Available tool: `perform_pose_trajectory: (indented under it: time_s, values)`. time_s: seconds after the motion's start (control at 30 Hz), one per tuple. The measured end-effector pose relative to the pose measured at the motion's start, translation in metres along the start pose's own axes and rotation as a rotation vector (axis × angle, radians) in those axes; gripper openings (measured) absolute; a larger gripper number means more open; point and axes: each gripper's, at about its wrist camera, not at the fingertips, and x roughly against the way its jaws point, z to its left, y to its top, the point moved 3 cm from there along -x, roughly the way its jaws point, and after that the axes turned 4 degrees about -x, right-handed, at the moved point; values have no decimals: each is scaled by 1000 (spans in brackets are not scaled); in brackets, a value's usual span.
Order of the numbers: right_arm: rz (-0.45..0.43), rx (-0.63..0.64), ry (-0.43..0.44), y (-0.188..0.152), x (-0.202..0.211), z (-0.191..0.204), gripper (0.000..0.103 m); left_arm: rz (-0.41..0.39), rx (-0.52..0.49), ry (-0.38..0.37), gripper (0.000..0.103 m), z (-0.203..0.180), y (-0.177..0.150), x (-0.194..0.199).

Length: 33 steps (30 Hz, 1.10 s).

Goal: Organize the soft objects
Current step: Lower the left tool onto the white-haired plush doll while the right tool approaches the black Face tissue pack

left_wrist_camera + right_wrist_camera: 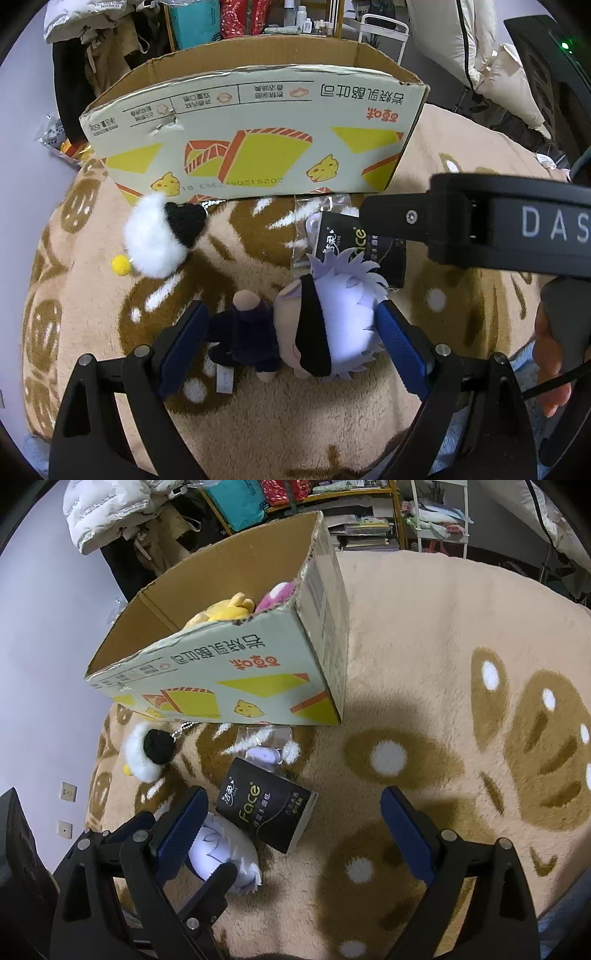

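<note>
My left gripper (291, 339) stands spread, its blue ribbed pads either side of the doll (295, 332) but not pressing it: the right pad is just beside the white hair, the left pad just beside the dark body. My right gripper (295, 834) is spread too, with only rug between its fingers; the tissue pack (267, 814) lies just inside its left pad. Step in hand, as I judge it: take the doll. To do it well I would come straight down and close across the head and torso together, since the stuffed head is the bulky part and the thin body may slip. It should squash under the pads, so close well in. The doll lies on its side, near centre of the rug (461, 302), hair spiky and plush, a black band across the face, a paper tag at its near side. The tissue pack beyond is glossy black film, brick-shaped, touching the hair. Far left sits a fluffy white pompom toy (159, 240) with a black knitted part and a yellow bobble. Farther still is the box (258, 140), printed cardboard with a torn rim, open at the top; a yellow plush (225, 611) and a pink plush (279, 592) are already inside. The rug is shaggy beige with brown patches.
</note>
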Motion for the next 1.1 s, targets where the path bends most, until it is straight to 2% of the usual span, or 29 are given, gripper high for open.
perform_pose_trajectory:
  time_s: [0.1,0.2,0.4,0.73,0.83,0.9,0.97,1.1]
  values:
    - [18,-18,4,1,-7,-2,99,-2,-2,9,91,0,0,-3]
    - [37,-37,14,2,-14,-4,99,-1,3,24,96,1,-1,-6]
    - [84,-66,27,3,-32,-8,91,-2,10,28,96,3,-1,-8]
    - [100,-42,7,2,-45,-5,88,0,25,27,100,7,-2,-14]
    - [107,-30,12,0,-47,0,80,4,31,24,101,9,-2,-16]
    - [117,-24,29,-4,-50,7,72,21,56,-4,102,12,-3,-20]
    - [124,-12,45,-7,-52,15,60,28,76,-21,102,15,-4,-22]
    - [129,13,42,-12,-53,27,54,36,83,-34,102,17,-5,-24]
